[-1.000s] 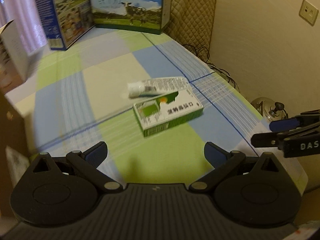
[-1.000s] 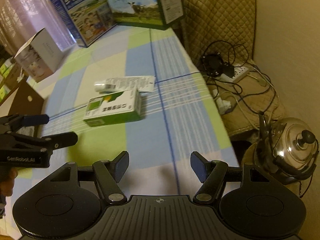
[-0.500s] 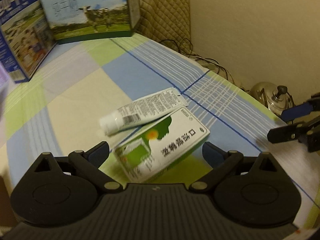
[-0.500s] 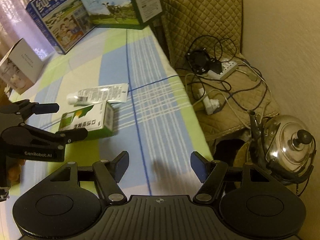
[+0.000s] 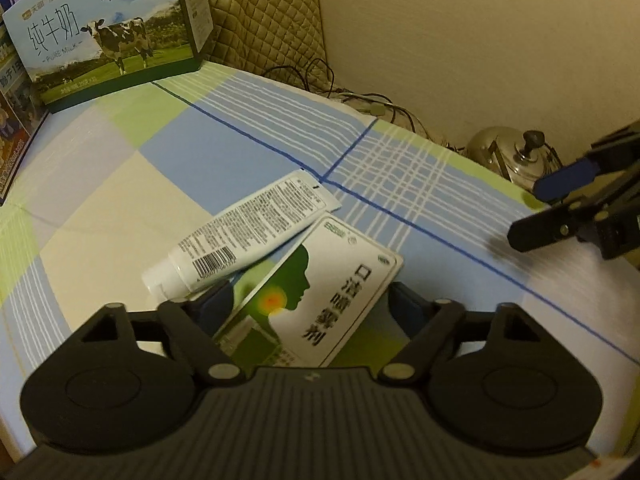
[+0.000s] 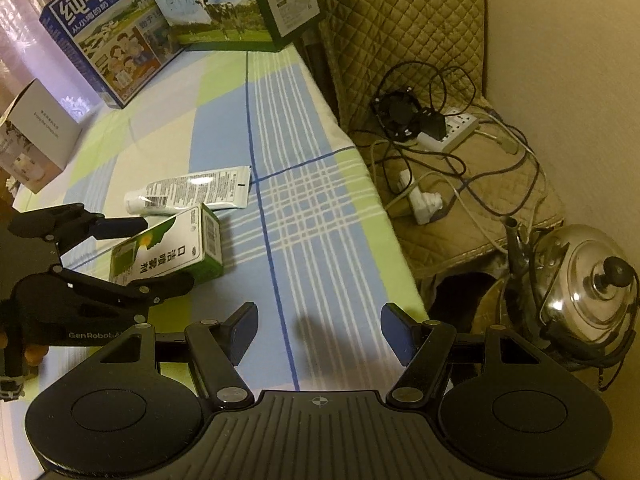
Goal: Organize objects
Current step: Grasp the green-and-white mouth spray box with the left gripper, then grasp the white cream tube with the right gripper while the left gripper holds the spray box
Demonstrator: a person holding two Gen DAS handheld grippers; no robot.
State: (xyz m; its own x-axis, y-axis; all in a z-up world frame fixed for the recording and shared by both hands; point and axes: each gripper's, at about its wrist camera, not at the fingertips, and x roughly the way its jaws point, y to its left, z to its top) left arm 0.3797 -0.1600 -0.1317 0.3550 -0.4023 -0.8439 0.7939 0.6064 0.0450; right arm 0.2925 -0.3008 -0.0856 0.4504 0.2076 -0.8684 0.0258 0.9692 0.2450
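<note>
Counts, both wrist views.

Grippers: two, the left gripper [image 5: 310, 304] and the right gripper [image 6: 318, 330].

On the checked tablecloth [image 6: 304, 216]:
- one green-and-white medicine box [image 5: 320, 296]
- one white tube [image 5: 244, 232] with a barcode
- two milk cartons: one green carton [image 5: 108, 32] with a cow picture, one blue carton [image 6: 108, 44]
- one white box [image 6: 38, 136] at the left edge

Off the table, right side:
- one metal kettle [image 6: 584, 276]
- two white power strips: a long one [image 6: 452, 132] and a smaller one [image 6: 424, 200]
- one black fan-like device [image 6: 396, 112]
- cables [image 6: 472, 160]: a tangle, number cannot be counted
- one quilted cover [image 6: 400, 20] against the wall
</note>
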